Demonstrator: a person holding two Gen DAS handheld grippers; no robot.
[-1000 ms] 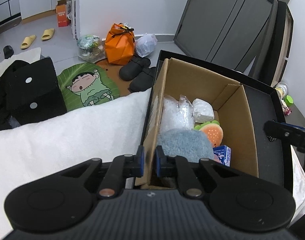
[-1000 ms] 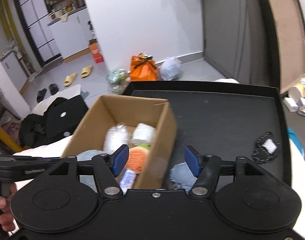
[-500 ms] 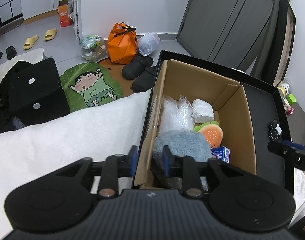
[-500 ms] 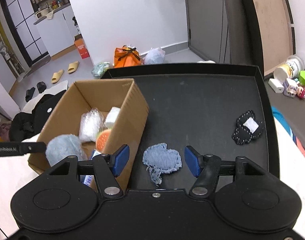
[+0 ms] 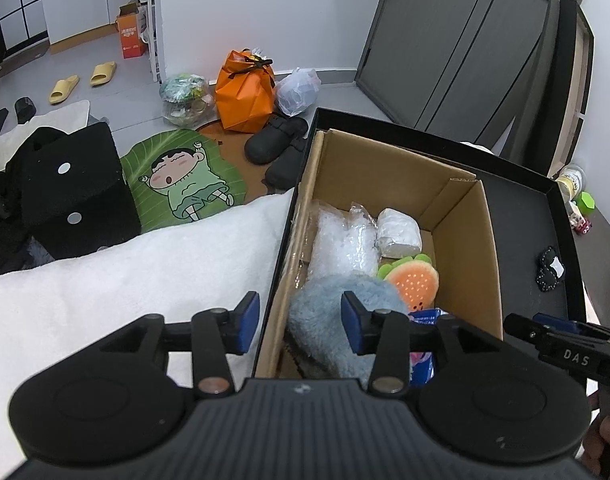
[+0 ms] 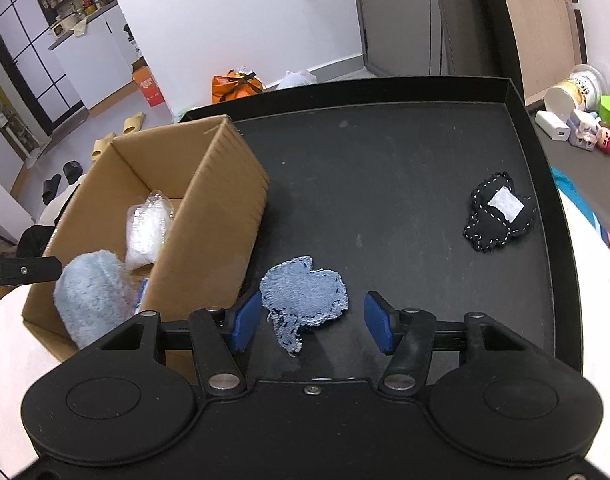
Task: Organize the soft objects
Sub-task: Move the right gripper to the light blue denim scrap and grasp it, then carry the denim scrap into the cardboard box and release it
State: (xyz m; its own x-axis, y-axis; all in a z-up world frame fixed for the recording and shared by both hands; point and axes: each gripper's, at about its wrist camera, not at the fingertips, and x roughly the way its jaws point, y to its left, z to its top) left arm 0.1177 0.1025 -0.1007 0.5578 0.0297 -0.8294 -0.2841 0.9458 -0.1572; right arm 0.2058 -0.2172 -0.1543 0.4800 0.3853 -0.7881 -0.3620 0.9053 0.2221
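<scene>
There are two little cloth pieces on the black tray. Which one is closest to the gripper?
The light blue denim patch. It lies right in front of the right gripper, between its closing fingers, which do not touch it. The black stitched patch with the white label sits far off right.

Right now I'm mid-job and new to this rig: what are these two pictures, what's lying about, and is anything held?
A person holds one pair of tongs in each hand, and each pair carries a camera that looks along its fingers. In the left view, the left tongs are opening over the cardboard box, straddling its near wall; the fluffy blue plush lies loose in the box. In the right view, the right tongs are closing around the denim patch on the black tray, not yet pressing it. A black stitched patch lies further off. Nothing is held.
</scene>
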